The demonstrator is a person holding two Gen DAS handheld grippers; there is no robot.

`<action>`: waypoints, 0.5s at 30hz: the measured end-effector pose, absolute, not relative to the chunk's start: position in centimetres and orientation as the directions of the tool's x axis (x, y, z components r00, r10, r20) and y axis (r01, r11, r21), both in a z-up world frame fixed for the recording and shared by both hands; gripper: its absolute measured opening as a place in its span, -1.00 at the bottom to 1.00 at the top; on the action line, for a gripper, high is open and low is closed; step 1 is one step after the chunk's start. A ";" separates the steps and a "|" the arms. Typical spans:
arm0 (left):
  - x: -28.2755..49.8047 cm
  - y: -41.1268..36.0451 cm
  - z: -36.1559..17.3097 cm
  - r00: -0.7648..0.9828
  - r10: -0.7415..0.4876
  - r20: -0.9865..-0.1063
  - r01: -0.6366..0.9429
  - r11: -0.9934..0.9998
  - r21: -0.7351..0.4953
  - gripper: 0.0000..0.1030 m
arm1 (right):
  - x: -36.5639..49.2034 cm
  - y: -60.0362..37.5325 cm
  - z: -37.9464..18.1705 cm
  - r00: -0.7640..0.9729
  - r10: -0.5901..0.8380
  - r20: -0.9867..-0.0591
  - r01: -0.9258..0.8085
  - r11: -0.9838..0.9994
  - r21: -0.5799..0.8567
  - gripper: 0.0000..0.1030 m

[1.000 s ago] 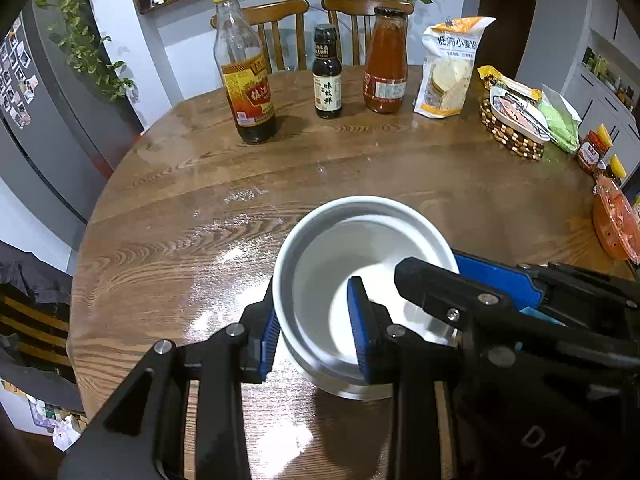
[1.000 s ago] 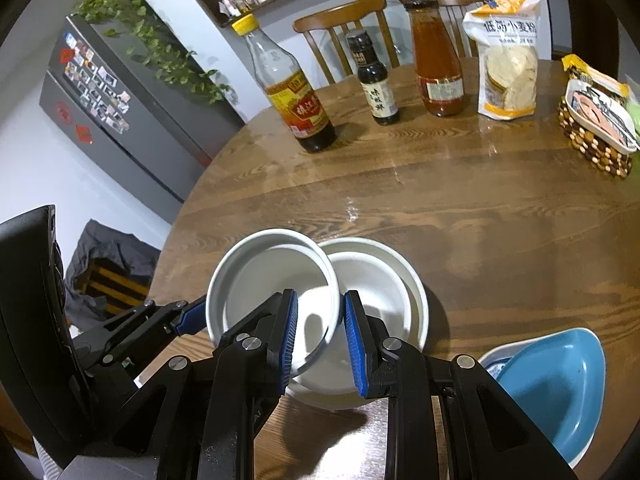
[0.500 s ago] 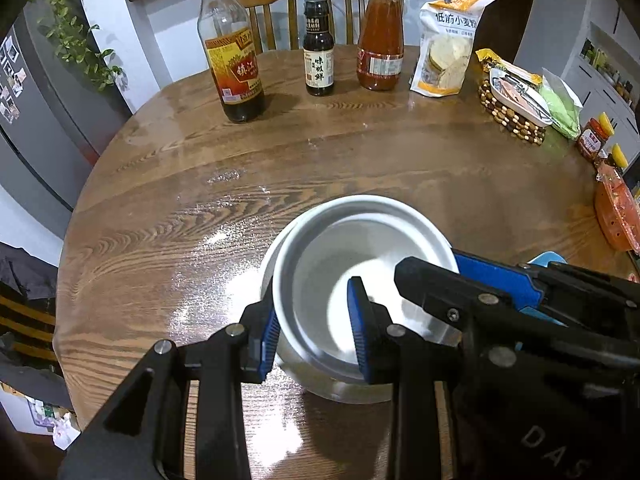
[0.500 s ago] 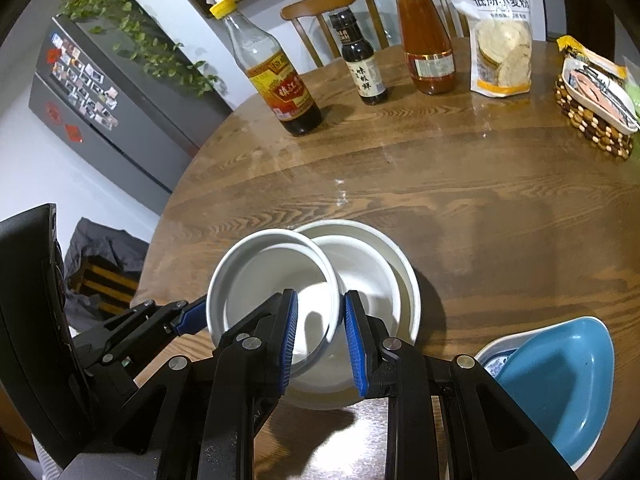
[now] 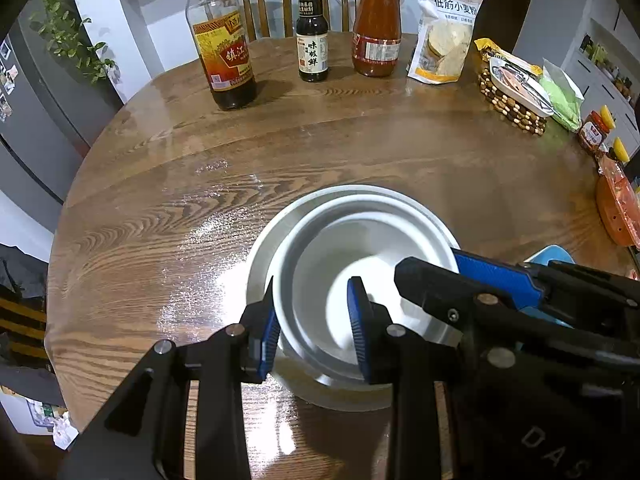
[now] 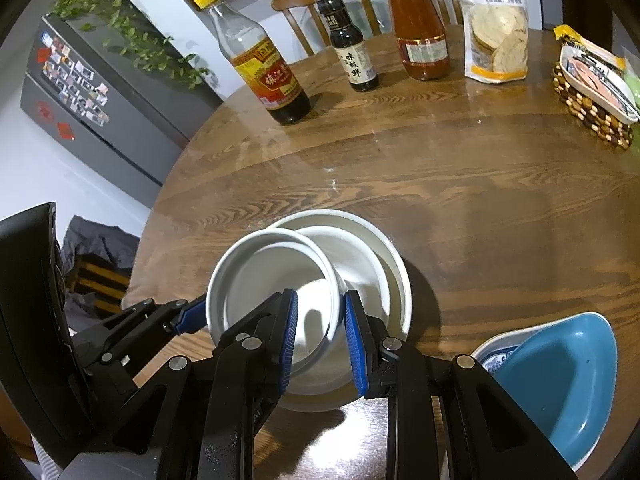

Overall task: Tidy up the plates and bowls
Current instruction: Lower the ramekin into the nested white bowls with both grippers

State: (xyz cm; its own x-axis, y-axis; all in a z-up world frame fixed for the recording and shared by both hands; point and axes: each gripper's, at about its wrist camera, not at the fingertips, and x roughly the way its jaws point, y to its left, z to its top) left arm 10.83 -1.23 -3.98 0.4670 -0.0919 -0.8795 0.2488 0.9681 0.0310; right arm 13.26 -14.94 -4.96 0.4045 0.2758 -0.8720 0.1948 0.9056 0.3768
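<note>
Both tongs grip one white bowl's point(image 6: 272, 292) rim: left tongs point(image 5: 312, 322) on its left side, right tongs point(image 6: 318, 330) on its right, over a wider bowl point(image 6: 380, 264) on the table point(image 5: 400, 152). Behind: bottle point(image 5: 224, 40) labelled 镇江, bottle point(image 5: 312, 36) 味极鲜, bag point(image 5: 448, 32) 低筋小麦粉.

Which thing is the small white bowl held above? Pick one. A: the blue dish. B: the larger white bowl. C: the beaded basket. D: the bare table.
B: the right wrist view shows the small white bowl, gripped at its rim by both tools, overlapping the larger white bowl beneath it.
</note>
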 end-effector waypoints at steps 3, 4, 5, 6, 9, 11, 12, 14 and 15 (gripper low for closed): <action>11.0 -1.3 -4.2 0.461 -0.092 -0.883 0.252 0.967 0.031 -0.43 | 13.3 -15.0 -5.1 0.400 0.274 -0.875 0.197 0.906 0.374 -0.46; 11.0 -1.3 -4.2 0.459 -0.092 -0.884 0.252 0.967 0.030 -0.43 | 13.4 -15.0 -5.2 0.398 0.274 -0.876 0.197 0.906 0.373 -0.46; 11.0 -1.3 -4.3 0.458 -0.093 -0.884 0.252 0.967 0.029 -0.43 | 13.4 -15.0 -5.2 0.397 0.273 -0.876 0.198 0.907 0.372 -0.46; 11.1 -1.3 -4.3 0.456 -0.093 -0.885 0.252 0.967 0.029 -0.43 | 13.4 -15.0 -5.3 0.395 0.273 -0.877 0.199 0.907 0.372 -0.46; 11.2 -1.4 -4.5 0.451 -0.093 -0.888 0.254 0.967 0.027 -0.43 | 13.5 -15.0 -5.4 0.390 0.271 -0.880 0.202 0.907 0.369 -0.46; 11.3 -1.4 -4.6 0.448 -0.094 -0.889 0.255 0.967 0.027 -0.43 | 13.5 -15.0 -5.5 0.387 0.270 -0.882 0.202 0.908 0.367 -0.46; 11.3 -1.4 -4.6 0.446 -0.094 -0.890 0.255 0.966 0.026 -0.43 | 13.5 -15.0 -5.6 0.385 0.270 -0.883 0.203 0.908 0.366 -0.46; 11.4 -1.4 -4.7 0.442 -0.095 -0.892 0.256 0.966 0.024 -0.43 | 13.6 -15.0 -5.6 0.382 0.272 -0.883 0.202 0.908 0.367 -0.46; 11.4 -1.4 -4.8 0.441 -0.096 -0.892 0.256 0.966 0.023 -0.43 | 13.6 -15.0 -5.7 0.380 0.271 -0.884 0.203 0.908 0.366 -0.46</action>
